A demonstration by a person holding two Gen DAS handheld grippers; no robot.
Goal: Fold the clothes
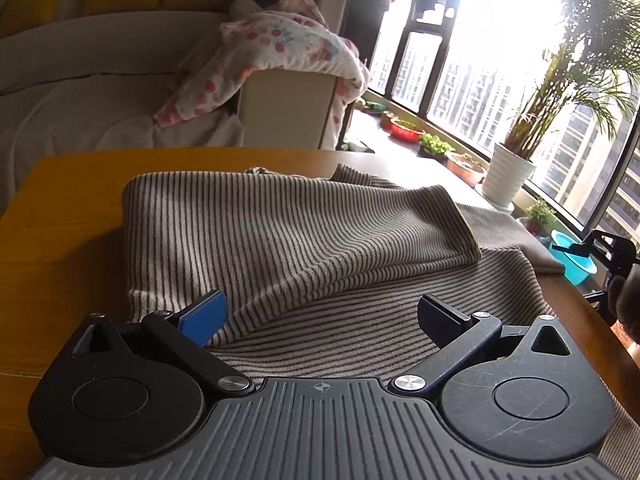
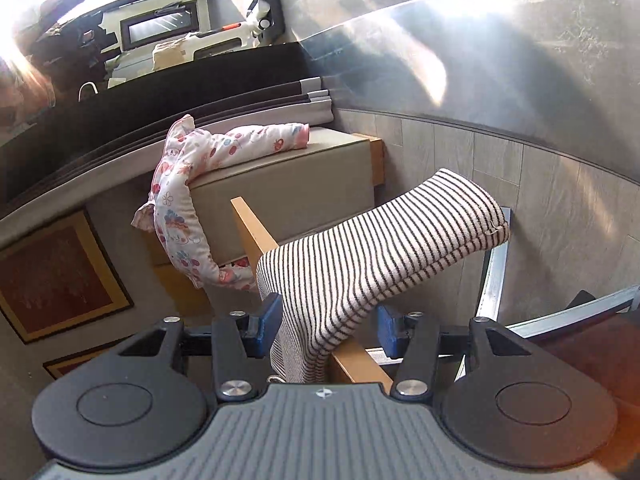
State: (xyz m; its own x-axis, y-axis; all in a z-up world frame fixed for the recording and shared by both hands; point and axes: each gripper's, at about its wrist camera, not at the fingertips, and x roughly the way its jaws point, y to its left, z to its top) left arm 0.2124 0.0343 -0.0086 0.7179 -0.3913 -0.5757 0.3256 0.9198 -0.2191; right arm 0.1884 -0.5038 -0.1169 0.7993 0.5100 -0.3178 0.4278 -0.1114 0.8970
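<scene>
A beige sweater with dark thin stripes (image 1: 280, 232) lies on the wooden table (image 1: 72, 208), one sleeve folded across its body. My left gripper (image 1: 322, 320) stands open low over the sweater's near hem, its blue pad (image 1: 204, 318) against a fabric ridge and nothing pinched. My right gripper (image 1: 590, 246) shows at the table's right edge, apart from the cloth. The right wrist view is rolled on its side. There the sweater (image 2: 380, 240) and the table's edge (image 2: 252, 228) appear beyond my right gripper (image 2: 326, 324), whose blue pads stand open and do not press the fabric.
A floral garment (image 1: 288, 52) is draped over the sofa arm (image 1: 288, 108) behind the table, and the right wrist view shows the same floral garment (image 2: 188, 184). A white plant pot (image 1: 508, 176), several small pots and a blue bowl (image 1: 576, 260) line the window at right.
</scene>
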